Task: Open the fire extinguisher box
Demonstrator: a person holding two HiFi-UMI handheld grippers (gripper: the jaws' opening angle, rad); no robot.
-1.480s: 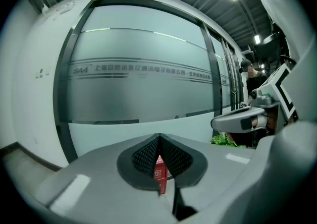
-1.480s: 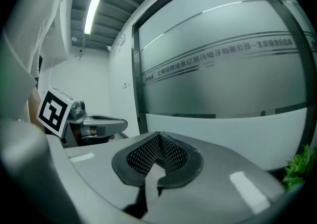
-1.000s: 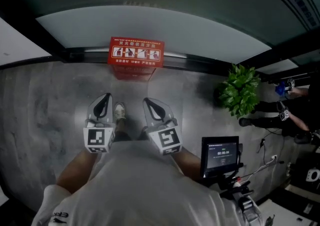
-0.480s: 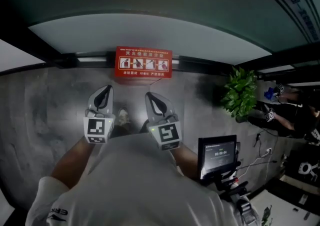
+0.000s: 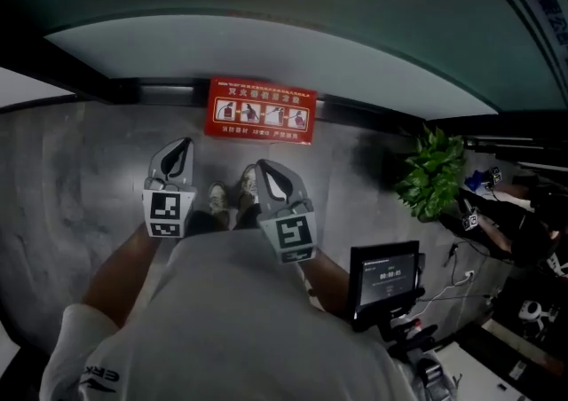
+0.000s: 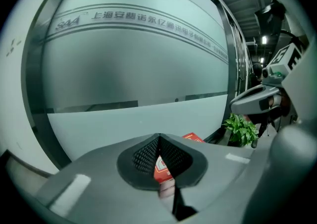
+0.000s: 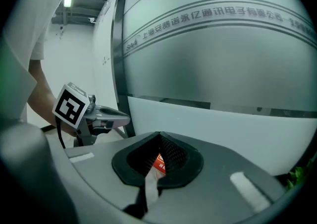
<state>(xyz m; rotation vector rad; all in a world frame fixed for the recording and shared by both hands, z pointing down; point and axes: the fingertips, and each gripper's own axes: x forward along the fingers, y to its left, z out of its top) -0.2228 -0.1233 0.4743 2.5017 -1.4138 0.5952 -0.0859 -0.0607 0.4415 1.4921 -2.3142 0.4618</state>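
Overhead, a wide frosted glass wall (image 5: 266, 62) fills the top of the head view, with a band of Chinese lettering running across it higher up, as both gripper views show. Below it spreads a grey floor (image 5: 80, 177) with a mottled, stone-like surface. A person (image 5: 231, 319) in a white short-sleeved shirt stands on it, seen from above, both forearms stretched forward. At the far edge of the floor, against the foot of the glass wall and straight ahead of the person, sits the red fire extinguisher box (image 5: 261, 111), its face printed with white pictograms and text. A leafy green potted plant (image 5: 435, 173) stands to the right of the box, well apart from it. A small dark monitor (image 5: 387, 273) on a stand is near the person's right elbow. The left gripper (image 5: 184, 143) and the right gripper (image 5: 264, 167) are held side by side above the floor, short of the box and touching nothing, each carrying a black-and-white marker cube (image 5: 165, 213). Each gripper's jaws are pressed together with nothing between them; the box shows only beyond them. Two light shoes (image 5: 217, 197) peek out between the grippers.
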